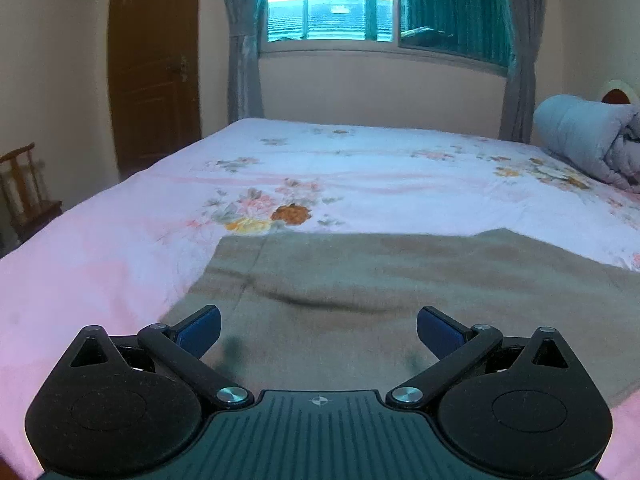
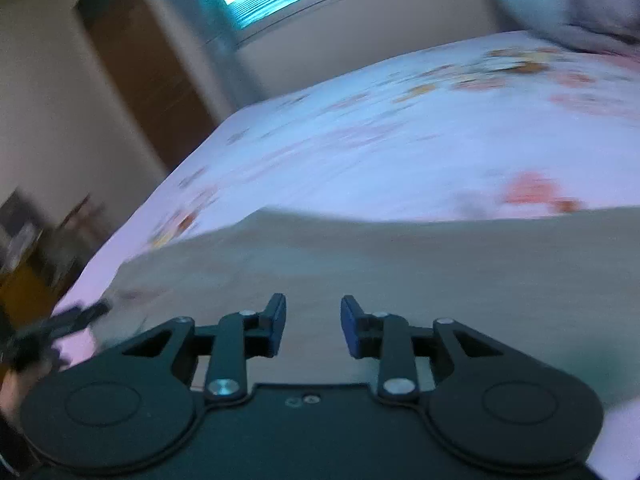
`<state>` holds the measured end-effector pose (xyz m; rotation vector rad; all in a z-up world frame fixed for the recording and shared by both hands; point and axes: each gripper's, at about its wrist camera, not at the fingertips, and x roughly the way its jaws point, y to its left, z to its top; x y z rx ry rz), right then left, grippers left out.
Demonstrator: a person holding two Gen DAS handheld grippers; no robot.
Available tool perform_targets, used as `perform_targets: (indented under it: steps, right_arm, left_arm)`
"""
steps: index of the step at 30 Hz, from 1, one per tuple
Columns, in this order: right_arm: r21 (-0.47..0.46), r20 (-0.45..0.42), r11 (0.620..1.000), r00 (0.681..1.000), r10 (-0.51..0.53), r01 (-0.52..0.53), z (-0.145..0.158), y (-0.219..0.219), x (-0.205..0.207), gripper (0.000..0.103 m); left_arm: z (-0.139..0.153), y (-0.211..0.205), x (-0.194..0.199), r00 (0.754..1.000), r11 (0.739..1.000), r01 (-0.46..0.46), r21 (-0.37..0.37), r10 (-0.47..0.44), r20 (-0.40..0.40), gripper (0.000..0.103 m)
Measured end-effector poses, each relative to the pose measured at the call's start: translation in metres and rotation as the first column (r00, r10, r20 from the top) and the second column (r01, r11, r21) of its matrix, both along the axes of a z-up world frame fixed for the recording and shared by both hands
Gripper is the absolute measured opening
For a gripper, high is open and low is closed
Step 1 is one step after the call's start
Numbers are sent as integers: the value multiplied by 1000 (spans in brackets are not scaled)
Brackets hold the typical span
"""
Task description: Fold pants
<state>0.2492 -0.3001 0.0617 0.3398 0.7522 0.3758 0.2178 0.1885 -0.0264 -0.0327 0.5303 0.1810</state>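
The pants [image 1: 380, 300], a grey-brown cloth, are lying spread flat on the near part of the bed [image 1: 320, 168], over a pink and white flowered sheet. In the left wrist view their far edge is running straight across the sheet, and a shallow crease is showing near the middle; their near part is disappearing under the claw body, and the right side is running out of the picture, so their whole outline cannot be made out. No leg, waistband or pocket is telling apart. The left claw [image 1: 319, 330] is hovering over the pants with its blue-padded fingers [image 1: 200, 330] standing wide apart and nothing between them. The right claw [image 2: 313, 330] is also standing released, its fingers a narrower gap apart over the cloth, gripping nothing; whether the tips are touching the fabric cannot be told. The right wrist view is smeared and tilted, so the pants [image 2: 400, 272] are showing only as a blurred band. At its left edge a dark shape is blurring past recognition. Beyond the bed a rolled grey quilt [image 1: 588, 136] is lying at the far right, cut off by the frame, with a window [image 1: 332, 0], curtains [image 1: 244, 40] and a brown door [image 1: 154, 68] behind.
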Motion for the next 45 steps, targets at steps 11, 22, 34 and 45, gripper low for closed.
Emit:
perform_targets:
  steps: [11, 22, 34, 45]
  right_arm:
    - [271, -187, 661, 712, -677, 700, -48, -250, -99, 32]
    - [392, -243, 533, 644, -726, 750, -91, -283, -100, 32]
    - [499, -236, 472, 638, -733, 727, -104, -312, -105, 27]
    - [520, -223, 471, 646, -730, 713, -112, -308, -106, 24]
  left_arm:
    - [-5, -57, -18, 1000, 998, -13, -54, 13, 14, 103]
    - [-38, -298, 2, 951, 956, 294, 17, -291, -108, 103]
    - [-33, -411, -24, 927, 926, 373, 52, -370, -60, 103]
    - [-38, -413, -27, 948, 948, 318, 31, -317, -43, 103]
